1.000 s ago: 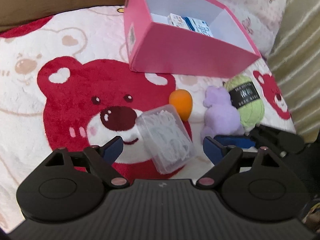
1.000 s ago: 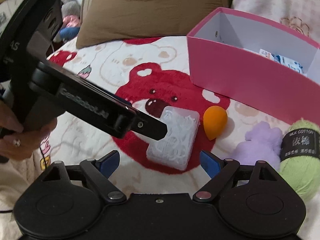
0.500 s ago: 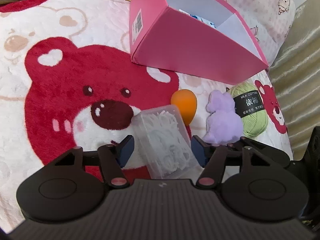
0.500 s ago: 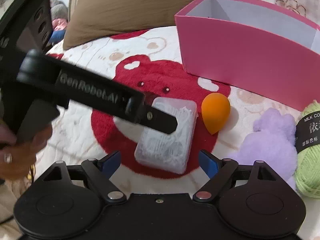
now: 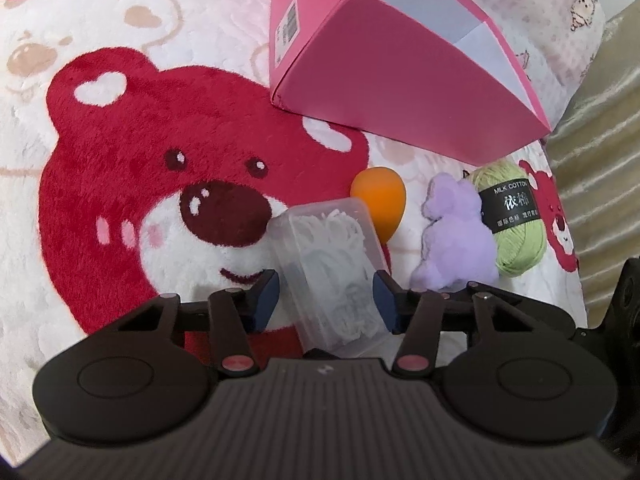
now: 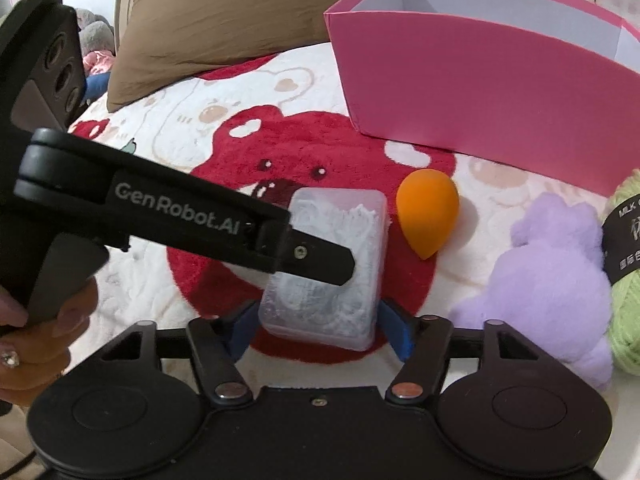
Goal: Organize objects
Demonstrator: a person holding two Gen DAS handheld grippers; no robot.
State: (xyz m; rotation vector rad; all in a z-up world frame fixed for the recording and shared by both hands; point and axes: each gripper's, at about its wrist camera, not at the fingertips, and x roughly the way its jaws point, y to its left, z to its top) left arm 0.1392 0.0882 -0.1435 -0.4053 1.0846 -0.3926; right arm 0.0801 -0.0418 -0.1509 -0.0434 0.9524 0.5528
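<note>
A clear plastic box [image 5: 332,264] of white floss picks lies on the red bear blanket [image 5: 120,184]; it also shows in the right wrist view [image 6: 340,256]. My left gripper [image 5: 326,300] has its blue pads against the box's two sides. My right gripper [image 6: 320,332] straddles the same box's near end, its pads at or almost at the sides. An orange sponge egg [image 5: 378,196], a purple plush [image 5: 456,236] and a green yarn ball [image 5: 514,220] lie to the right. The pink box [image 5: 400,92] stands behind.
A brown pillow [image 6: 224,12] lies behind the blanket at left. Beige quilted fabric [image 5: 600,160] rises at the right edge. The left gripper's arm [image 6: 180,220] crosses the right wrist view over the clear box.
Both grippers have moved in onto the clear box and narrowed their jaws around it. The pink box's contents have dropped out of sight.
</note>
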